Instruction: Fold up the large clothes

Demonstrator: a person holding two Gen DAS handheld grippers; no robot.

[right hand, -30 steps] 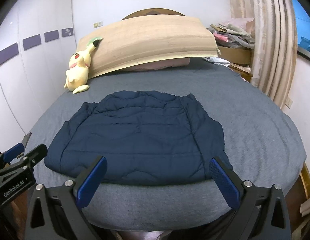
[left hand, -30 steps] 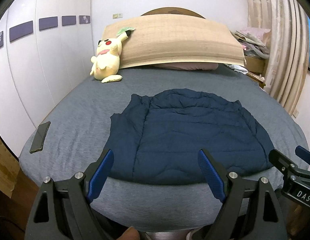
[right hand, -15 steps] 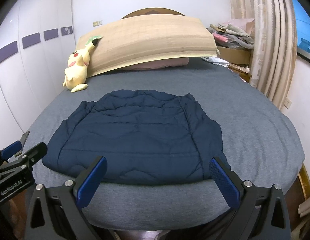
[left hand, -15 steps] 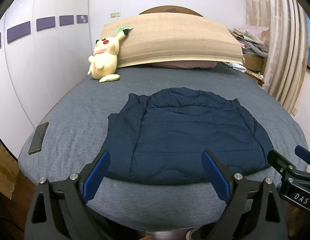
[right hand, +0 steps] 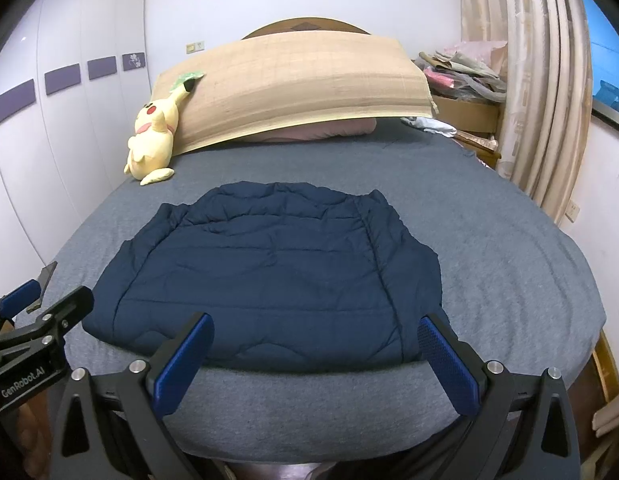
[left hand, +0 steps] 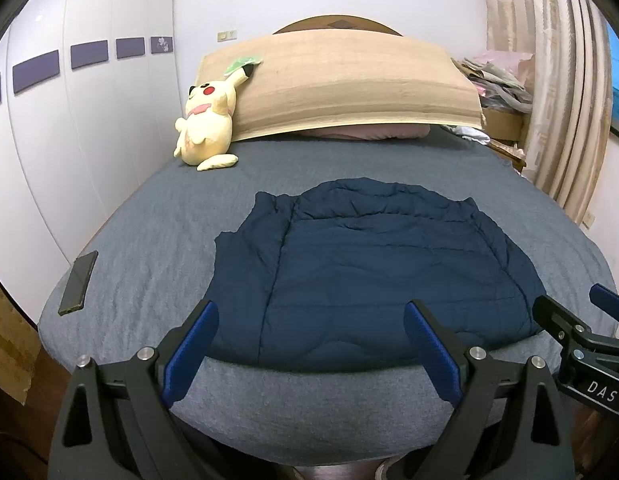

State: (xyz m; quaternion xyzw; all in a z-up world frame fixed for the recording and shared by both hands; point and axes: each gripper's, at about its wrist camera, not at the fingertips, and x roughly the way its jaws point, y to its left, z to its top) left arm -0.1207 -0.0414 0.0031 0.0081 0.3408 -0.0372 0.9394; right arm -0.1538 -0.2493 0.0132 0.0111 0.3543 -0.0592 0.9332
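A dark navy quilted jacket (left hand: 369,264) lies spread flat on the grey bed (left hand: 169,240), its hem along the near edge. My left gripper (left hand: 309,308) hovers in front of the hem's left half, open, nothing between its blue pads. In the right wrist view the jacket (right hand: 269,268) fills the middle of the bed (right hand: 509,260), and my right gripper (right hand: 315,320) stands open before the hem's right half, also holding nothing. Each view catches the other gripper at its edge: the right gripper (left hand: 571,300) and the left gripper (right hand: 57,292).
A yellow plush toy (left hand: 207,124) leans on a tan mat (left hand: 349,80) propped at the head of the bed. A dark phone (left hand: 78,282) lies at the near left corner. Curtains (left hand: 557,100) and a cluttered box (left hand: 501,84) stand at the right.
The left gripper's jaws have spread a little wider. The jacket and the right gripper look the same as before.
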